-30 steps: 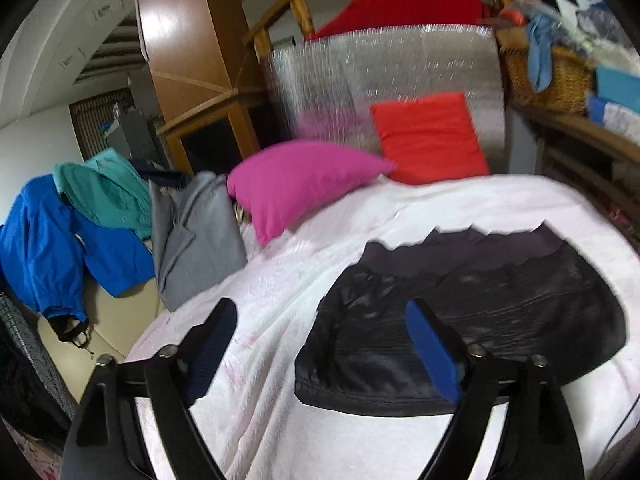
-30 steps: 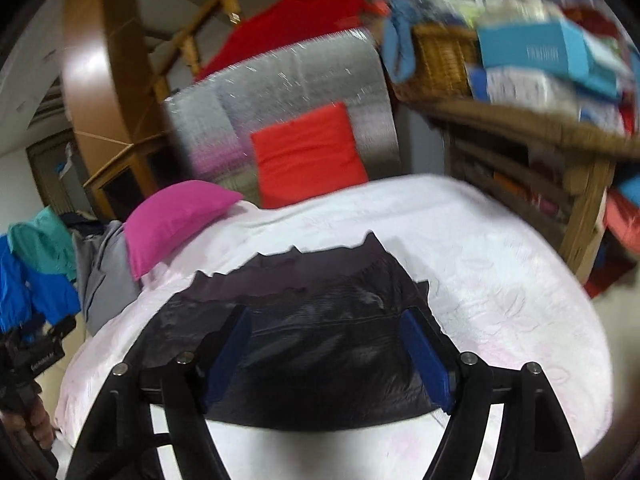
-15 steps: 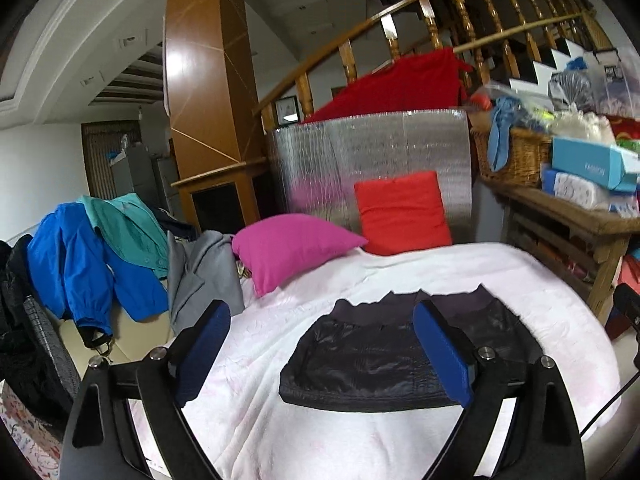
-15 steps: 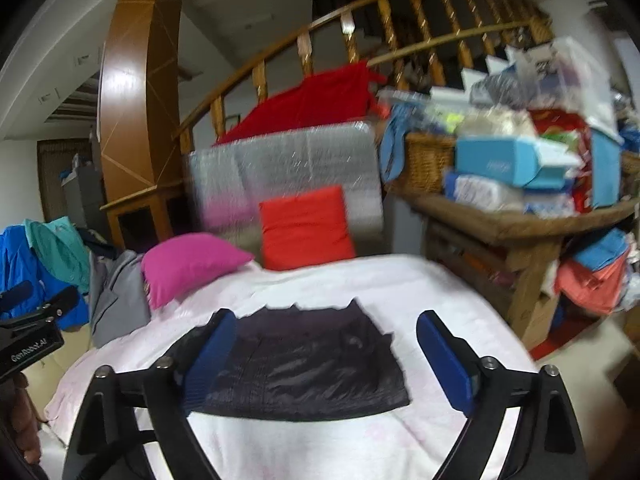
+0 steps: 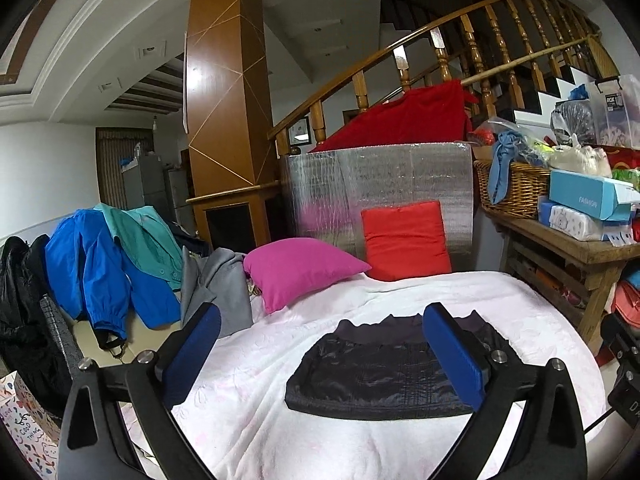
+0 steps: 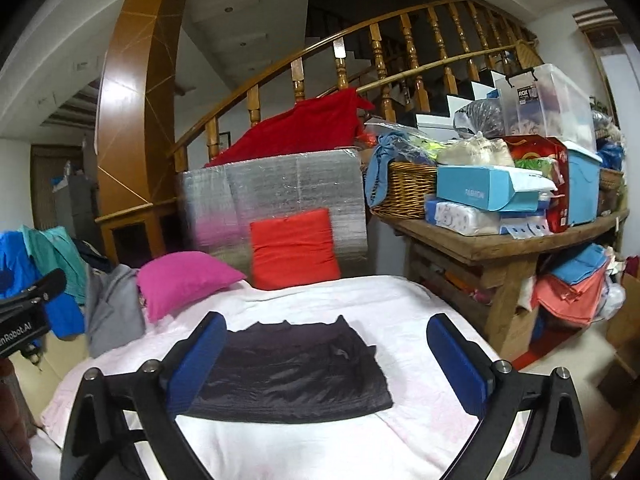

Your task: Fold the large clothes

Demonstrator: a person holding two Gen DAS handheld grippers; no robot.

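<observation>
Your bed (image 5: 540,312), spread with a pale pink-white cover, fills the lower half of both views and serves as the folding area; its soft, broad top gives room to lay a large garment flat. The near edge is cut off by your tools, so you cannot see how far it runs toward you.

The dark jacket (image 5: 384,372) lies near the middle of the bed as a compact rectangle, ribbed hem or collar band toward the pillows. Judging by its neat outline, the fold looks finished or nearly so. Whether sleeves are tucked underneath is hidden, and in the right view its left part sits behind a blue pad.

The pink pillow (image 5: 300,268) and the red cushion (image 5: 404,240) stand at the far end, well apart from the jacket, out of the folding zone. A heap of clothes (image 5: 116,252) in blue, teal and grey waits off the bed's left side, likely the next pieces.

Your left gripper (image 5: 322,354) hovers above the bed with its jaws wide and holding nothing; the jacket shows between them but apart. Your right gripper (image 6: 326,364) is likewise spread wide and empty. Each tool appears only as a sliver in the other's view.
</observation>
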